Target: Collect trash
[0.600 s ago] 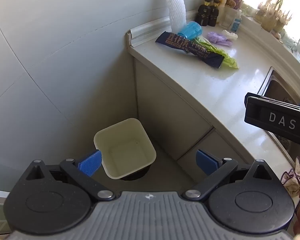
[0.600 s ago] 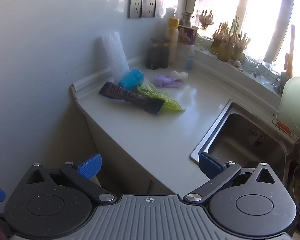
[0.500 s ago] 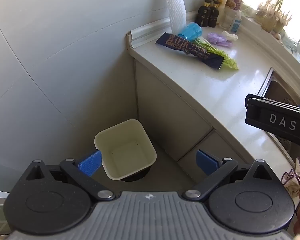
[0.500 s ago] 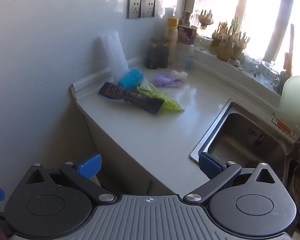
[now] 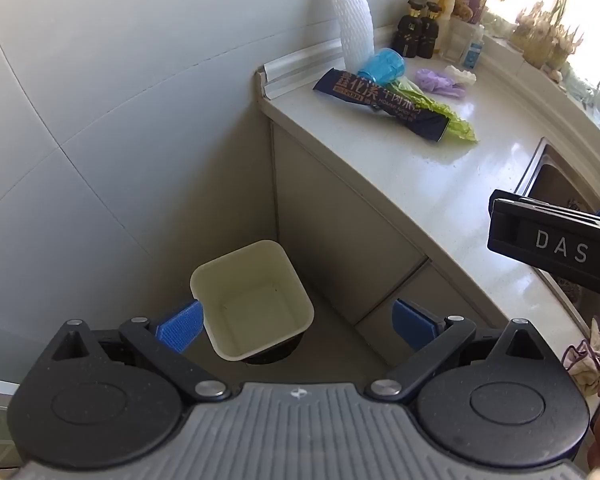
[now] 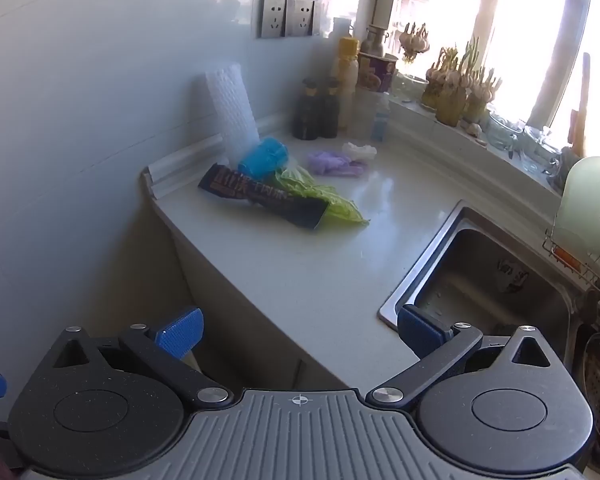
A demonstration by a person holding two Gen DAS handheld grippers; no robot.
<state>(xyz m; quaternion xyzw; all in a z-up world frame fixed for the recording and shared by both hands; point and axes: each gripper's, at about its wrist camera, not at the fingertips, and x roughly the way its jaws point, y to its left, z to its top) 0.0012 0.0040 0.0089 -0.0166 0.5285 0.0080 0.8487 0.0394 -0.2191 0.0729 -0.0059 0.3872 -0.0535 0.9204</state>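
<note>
Wrapper (image 6: 266,196) far beyond spread fingers (image 6: 180,332)

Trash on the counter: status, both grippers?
Left gripper open, over empty bin. Right gripper open, empty. Dark wrapper, green bag untouched on counter. Path clear.

Pale countertop (image 6: 300,264) and floor (image 5: 340,344) with items resting on them.
A dark snack wrapper (image 6: 264,196) is laid over a green leafy bag (image 6: 324,200) on the countertop, with a blue cup (image 6: 264,158) on its side, a purple crumpled item (image 6: 334,164), a white netted roll (image 6: 230,108) and dark bottles (image 6: 316,110) behind. A cream bin (image 5: 252,300) is stood on the floor.
</note>
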